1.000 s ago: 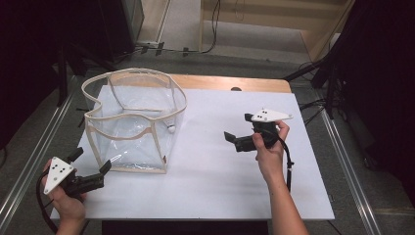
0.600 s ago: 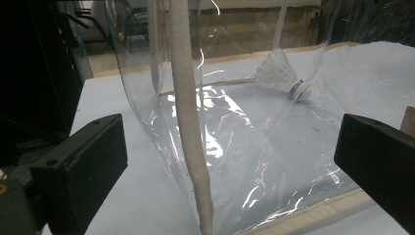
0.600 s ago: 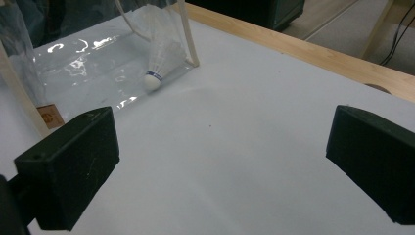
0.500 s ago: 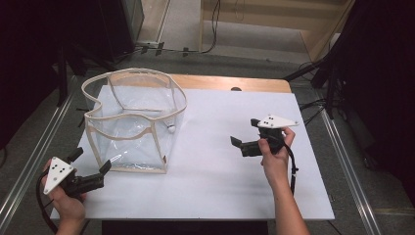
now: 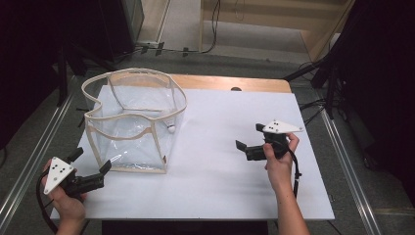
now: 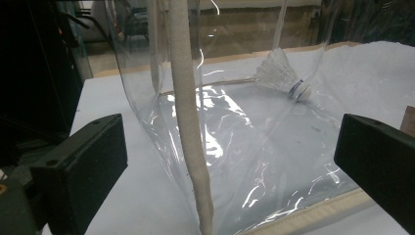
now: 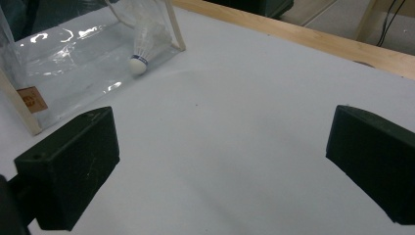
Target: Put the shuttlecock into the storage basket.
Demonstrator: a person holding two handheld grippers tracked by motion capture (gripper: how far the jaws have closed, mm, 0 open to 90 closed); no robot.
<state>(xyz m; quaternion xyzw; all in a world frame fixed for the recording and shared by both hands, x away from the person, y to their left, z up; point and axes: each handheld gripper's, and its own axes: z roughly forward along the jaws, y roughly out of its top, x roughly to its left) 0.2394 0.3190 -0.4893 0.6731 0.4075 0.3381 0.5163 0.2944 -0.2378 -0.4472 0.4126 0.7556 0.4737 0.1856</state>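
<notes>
The left gripper [image 5: 90, 166] sat low at the near left corner of the clear bag [image 5: 134, 122], held in the person's left hand [image 5: 66, 200]. Its jaws stood wide apart, with the bag's cream-trimmed corner seam [image 6: 188, 122] between them in the left gripper view; whether they touched the plastic I could not tell. The bag stood upright and open-topped on the white table [image 5: 220, 196], its rim sagging and wavy. A shuttlecock [image 6: 286, 78] lay inside the bag, on its floor toward the far right side, cork end down against the wall. Well to the right of the bag, the right gripper [image 5: 249, 142] hovered over bare tabletop in the right hand [image 5: 279, 156], jaws spread and holding nothing, pointed back toward the bag.
</notes>
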